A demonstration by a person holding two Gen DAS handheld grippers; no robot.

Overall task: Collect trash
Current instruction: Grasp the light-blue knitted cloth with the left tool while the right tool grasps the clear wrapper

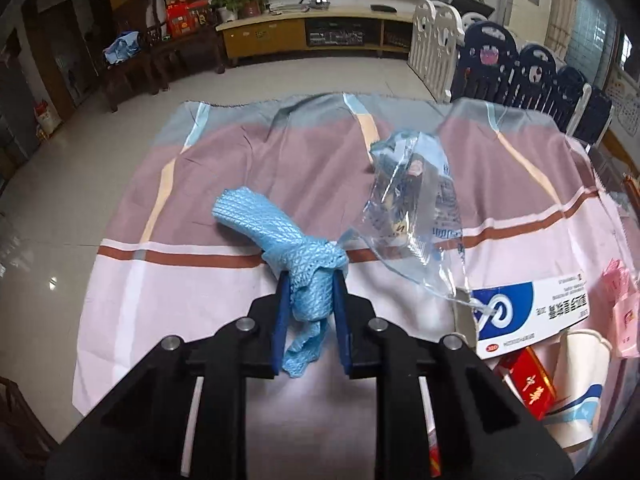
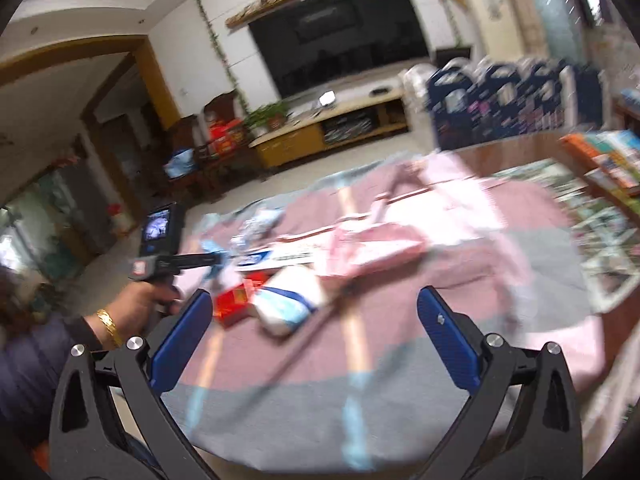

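- Left hand-held gripper (image 1: 308,284): blue fingers (image 1: 280,320) closed on a crumpled blue mesh sleeve (image 1: 280,236). One end sticks out past the fingertips toward the far left, the other trails back between the fingers.
- Sleeve is held over the striped cloth (image 1: 200,184) that covers the counter; cannot tell whether its far end touches the cloth.
- Clear plastic bag (image 1: 416,200) with printed text stands crumpled on the cloth just right of the sleeve, apart from the fingers.
- White-and-blue medicine box (image 1: 532,312) lies flat near the right edge, just past the bag's near corner. Red cigarette pack (image 1: 532,384) and white paper cup (image 1: 580,380) lie nearer the camera, partly under the box.
- Pink wrapper (image 1: 624,300) sits at the far right edge.
- Right hand-held gripper (image 2: 312,328): fingers spread wide, nothing between them, hanging above the cloth. View is motion-blurred.
- Right wrist view shows the same pile ahead of it: cigarette pack (image 2: 236,304), cup (image 2: 288,304), box (image 2: 272,258), pink wrapper (image 2: 372,244).
- Same view shows the person's left hand (image 2: 148,300) gripping the left tool's handle, gold bracelet (image 2: 110,326) on the wrist.
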